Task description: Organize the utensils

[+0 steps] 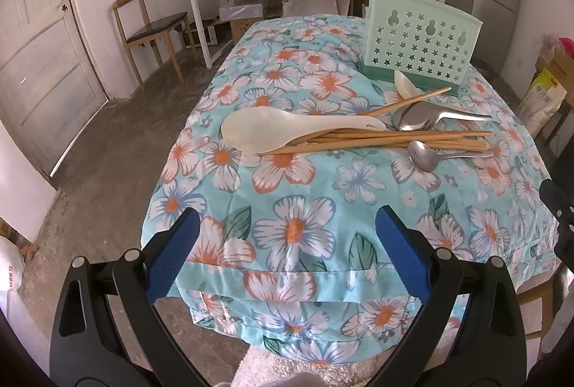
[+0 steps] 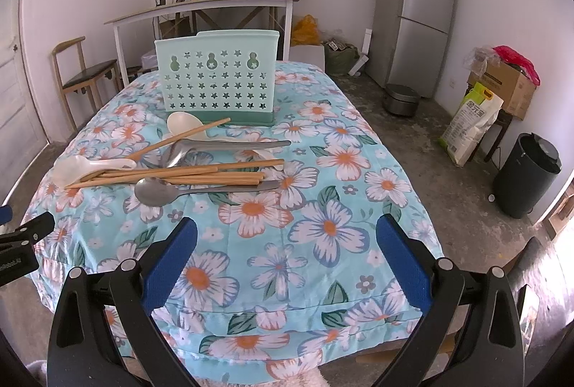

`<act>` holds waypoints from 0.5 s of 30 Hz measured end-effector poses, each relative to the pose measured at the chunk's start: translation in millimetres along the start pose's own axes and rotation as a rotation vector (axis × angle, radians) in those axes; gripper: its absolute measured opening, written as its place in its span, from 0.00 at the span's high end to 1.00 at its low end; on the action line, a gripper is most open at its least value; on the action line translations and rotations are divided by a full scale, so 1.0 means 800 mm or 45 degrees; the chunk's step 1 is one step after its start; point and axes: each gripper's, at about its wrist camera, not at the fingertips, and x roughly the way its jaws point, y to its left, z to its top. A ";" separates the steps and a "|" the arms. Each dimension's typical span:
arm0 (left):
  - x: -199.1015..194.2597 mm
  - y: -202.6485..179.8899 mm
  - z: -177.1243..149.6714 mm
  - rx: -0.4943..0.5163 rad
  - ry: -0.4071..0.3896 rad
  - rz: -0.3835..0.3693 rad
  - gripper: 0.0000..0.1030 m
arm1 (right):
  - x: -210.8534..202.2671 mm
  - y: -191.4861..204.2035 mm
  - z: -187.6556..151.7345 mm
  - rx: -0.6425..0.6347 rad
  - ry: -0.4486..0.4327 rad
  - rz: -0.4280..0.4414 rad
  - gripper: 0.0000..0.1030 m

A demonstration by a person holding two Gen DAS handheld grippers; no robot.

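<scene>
Wooden chopsticks [image 2: 172, 176] lie crosswise at eleven o'clock of the empty, spread right gripper [image 2: 287, 256]; the left gripper [image 1: 287, 243], equally agape, sits comparably near.

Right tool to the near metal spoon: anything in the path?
Nothing visible. Only bare cloth lies between the open right tool and the spoon; the chopsticks lie just beyond it.

Tabletop [image 2: 323, 243] under floral cloth [image 2: 272, 265]; on it: green holder [image 2: 219, 82], chopsticks [image 2: 201, 176], spoons [image 2: 161, 194].
</scene>
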 end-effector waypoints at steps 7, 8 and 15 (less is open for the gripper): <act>0.001 0.003 0.001 0.003 -0.004 -0.014 0.08 | -0.001 0.002 -0.001 0.002 -0.002 0.002 0.06; 0.001 0.002 0.000 0.006 -0.004 -0.015 0.08 | -0.001 0.002 -0.001 0.003 -0.001 0.003 0.06; 0.002 0.001 0.001 0.012 0.001 -0.023 0.08 | 0.001 0.006 -0.001 0.002 0.008 0.013 0.06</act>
